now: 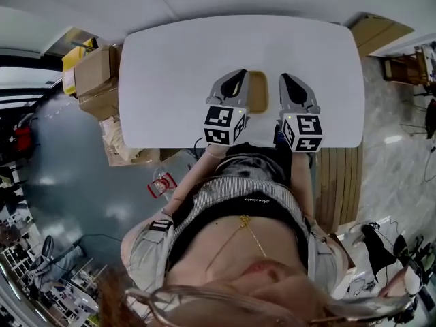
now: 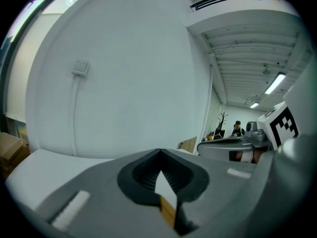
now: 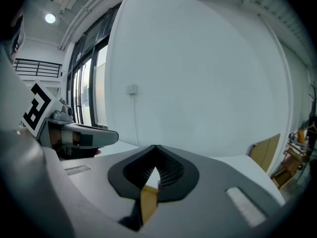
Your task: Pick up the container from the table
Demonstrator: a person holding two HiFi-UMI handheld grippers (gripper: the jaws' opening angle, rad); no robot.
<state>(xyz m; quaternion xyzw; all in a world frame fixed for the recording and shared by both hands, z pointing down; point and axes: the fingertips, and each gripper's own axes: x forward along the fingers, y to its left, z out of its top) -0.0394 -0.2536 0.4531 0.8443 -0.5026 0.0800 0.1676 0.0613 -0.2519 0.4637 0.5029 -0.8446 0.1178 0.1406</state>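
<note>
Smooth table, brown container
The table (image 1: 170,67) looked smooth, matt and white; the container (image 1: 257,90) looked like dull brown cardboard.

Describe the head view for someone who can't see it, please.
Seen from above, a person holds the left gripper and right gripper over a white table, flanking a tan container that lies on it. Cardboard boxes stand beside the table's left edge.
</note>
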